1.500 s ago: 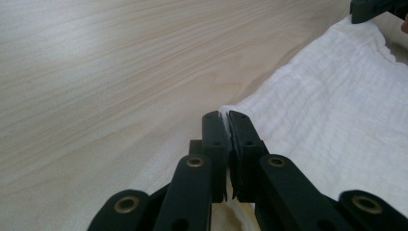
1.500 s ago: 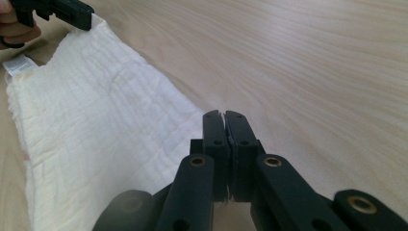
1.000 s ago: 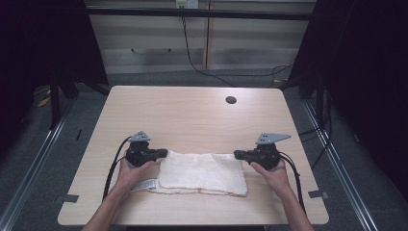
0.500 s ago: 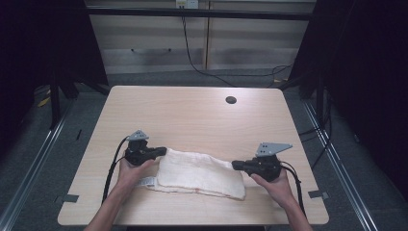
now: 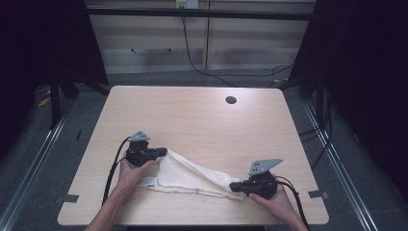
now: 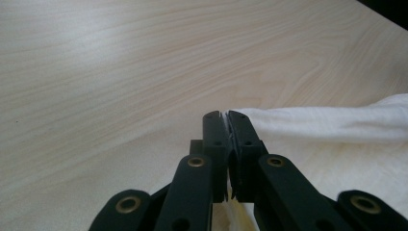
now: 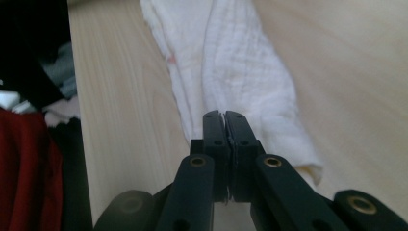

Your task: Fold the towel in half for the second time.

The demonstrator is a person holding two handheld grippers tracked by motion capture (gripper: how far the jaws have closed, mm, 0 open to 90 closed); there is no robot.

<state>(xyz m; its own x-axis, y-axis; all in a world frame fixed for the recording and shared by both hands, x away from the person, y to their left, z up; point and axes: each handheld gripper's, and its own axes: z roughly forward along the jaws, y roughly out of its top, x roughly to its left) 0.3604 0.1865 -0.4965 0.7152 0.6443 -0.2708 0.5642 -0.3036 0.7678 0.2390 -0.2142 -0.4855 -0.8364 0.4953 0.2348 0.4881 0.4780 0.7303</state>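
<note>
- White cloth (image 5: 192,177): folded and drawn into a slanted band on the near part of the surface (image 5: 202,120), running from left of centre down toward the right near corner; a small label sits at its near left edge.
- Left gripper (image 5: 162,152): jaws closed on the cloth's upper left corner; the left gripper view shows fabric pinched between them (image 6: 224,118).
- Right gripper (image 5: 234,186): jaws closed on the cloth's lower right end, near the front edge.
- Surface: pale wood grain, with a dark round hole (image 5: 231,100) at the far right.
</note>
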